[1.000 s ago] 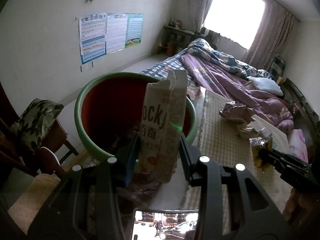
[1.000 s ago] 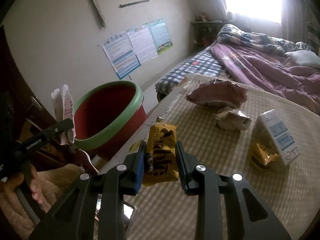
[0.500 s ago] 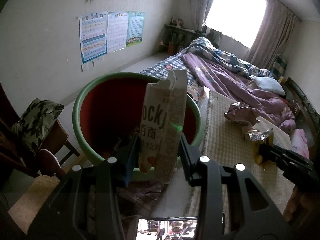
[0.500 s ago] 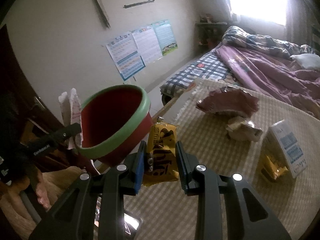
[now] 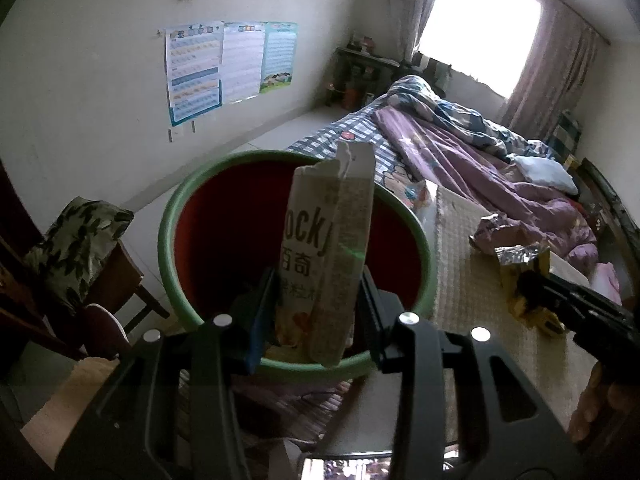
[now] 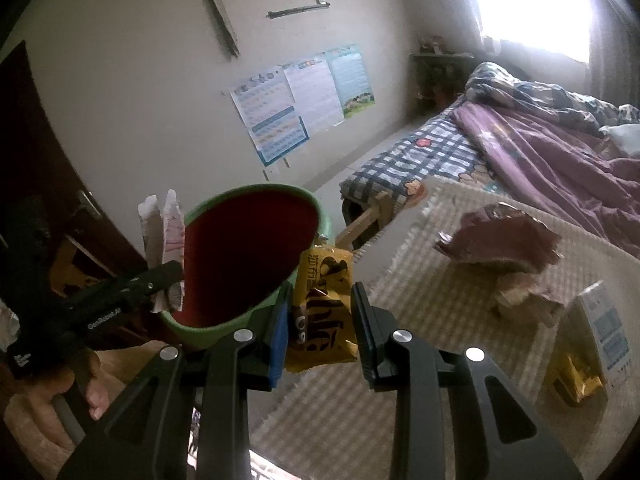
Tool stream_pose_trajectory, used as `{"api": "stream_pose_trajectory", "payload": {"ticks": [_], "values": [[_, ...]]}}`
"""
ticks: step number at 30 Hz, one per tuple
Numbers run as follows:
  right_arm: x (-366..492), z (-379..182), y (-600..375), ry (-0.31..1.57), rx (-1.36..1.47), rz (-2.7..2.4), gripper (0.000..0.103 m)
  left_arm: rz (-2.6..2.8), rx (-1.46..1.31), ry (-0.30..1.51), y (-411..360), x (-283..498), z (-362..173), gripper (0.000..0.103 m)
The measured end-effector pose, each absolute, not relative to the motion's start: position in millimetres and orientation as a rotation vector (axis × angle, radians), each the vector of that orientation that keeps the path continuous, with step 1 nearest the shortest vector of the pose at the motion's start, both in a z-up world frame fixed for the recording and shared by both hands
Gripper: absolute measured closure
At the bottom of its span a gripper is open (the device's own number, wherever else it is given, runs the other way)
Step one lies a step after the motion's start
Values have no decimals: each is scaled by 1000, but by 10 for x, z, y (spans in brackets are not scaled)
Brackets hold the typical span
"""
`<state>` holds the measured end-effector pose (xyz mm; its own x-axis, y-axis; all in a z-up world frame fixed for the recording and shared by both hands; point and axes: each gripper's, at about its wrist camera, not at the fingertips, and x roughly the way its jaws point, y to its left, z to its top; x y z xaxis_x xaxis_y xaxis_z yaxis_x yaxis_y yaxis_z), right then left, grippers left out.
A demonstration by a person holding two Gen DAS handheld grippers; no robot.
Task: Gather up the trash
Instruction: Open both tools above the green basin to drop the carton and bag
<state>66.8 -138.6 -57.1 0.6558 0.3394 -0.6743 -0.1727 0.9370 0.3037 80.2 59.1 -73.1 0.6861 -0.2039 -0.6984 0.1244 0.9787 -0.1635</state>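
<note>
My left gripper point(image 5: 316, 312) is shut on a torn white snack box point(image 5: 326, 252), held upright over the near rim of a red bucket with a green rim point(image 5: 208, 216). The same snack box point(image 6: 162, 232) and left gripper point(image 6: 160, 280) show at the bucket's point(image 6: 248, 256) left side in the right wrist view. My right gripper point(image 6: 320, 324) is shut on a yellow snack wrapper point(image 6: 322, 312), just right of the bucket's rim at the mat's edge. From the left wrist view, the right gripper point(image 5: 532, 292) and its yellow wrapper point(image 5: 516, 280) appear at the right.
A checked mat point(image 6: 400, 380) carries a crumpled purple bag point(image 6: 500, 240), a beige crumpled wrapper point(image 6: 524, 296), a white box point(image 6: 600, 324) and a small yellow wrapper point(image 6: 576, 376). A bed with a purple quilt point(image 6: 560, 160) lies behind. A cushioned chair point(image 5: 80, 236) stands left of the bucket.
Both grippers have moved toward the bucket with their loads. The bucket looks larger and nearer in both views, and the yellow wrapper now sits beside its rim.
</note>
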Motion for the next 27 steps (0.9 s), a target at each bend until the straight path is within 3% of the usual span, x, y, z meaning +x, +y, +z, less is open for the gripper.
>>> {"api": "stream_pose_trajectory", "payload": {"ticks": [27], "values": [[1245, -525, -647, 807, 150, 452, 73, -125, -109, 864, 859, 1227, -971, 65]]}}
